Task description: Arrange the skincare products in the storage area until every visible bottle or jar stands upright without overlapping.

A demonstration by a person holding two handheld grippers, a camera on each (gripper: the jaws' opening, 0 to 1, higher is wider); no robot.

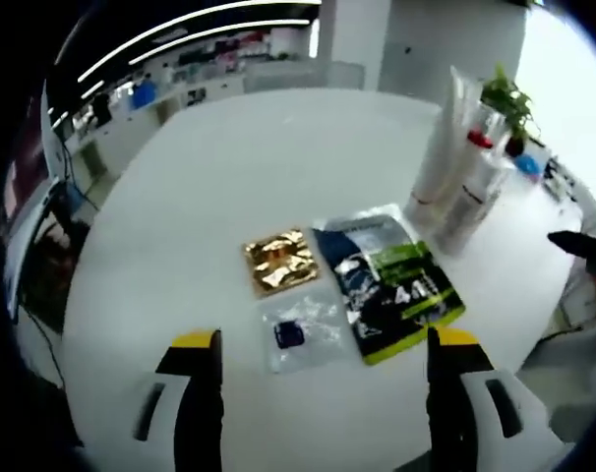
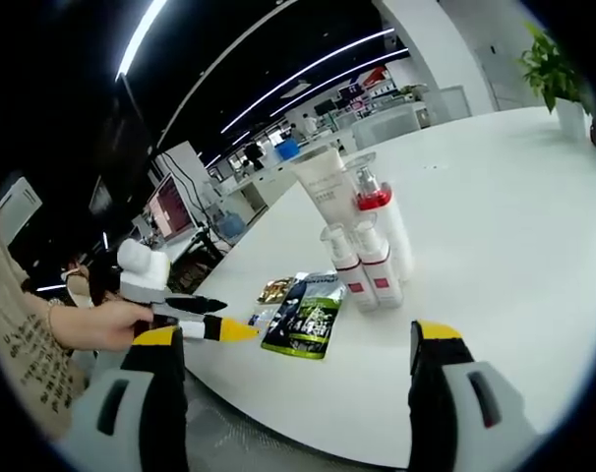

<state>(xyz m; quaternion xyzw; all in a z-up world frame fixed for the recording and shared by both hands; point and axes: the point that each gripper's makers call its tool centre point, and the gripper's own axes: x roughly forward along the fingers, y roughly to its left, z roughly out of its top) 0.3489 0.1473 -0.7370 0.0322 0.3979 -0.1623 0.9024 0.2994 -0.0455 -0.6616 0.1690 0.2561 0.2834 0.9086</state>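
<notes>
Left tool (image 1: 323, 354) and right tool (image 2: 296, 344) both wide open, empty. Bottles (image 2: 367, 251) stand clustered mid-bench (image 1: 229, 167) beside flat sachets (image 1: 387, 285) — likely light, top-heavy, slick plastic. Grip low on the body, not the pump heads — they'd tip.

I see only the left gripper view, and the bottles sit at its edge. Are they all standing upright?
Observer: Yes. In the right gripper view the white tube, the red-collared bottle and the two pump bottles all stand upright.
Operator: Does the right gripper hold something?
Observer: No. The right gripper has its jaws open and empty, short of the bottles.
</notes>
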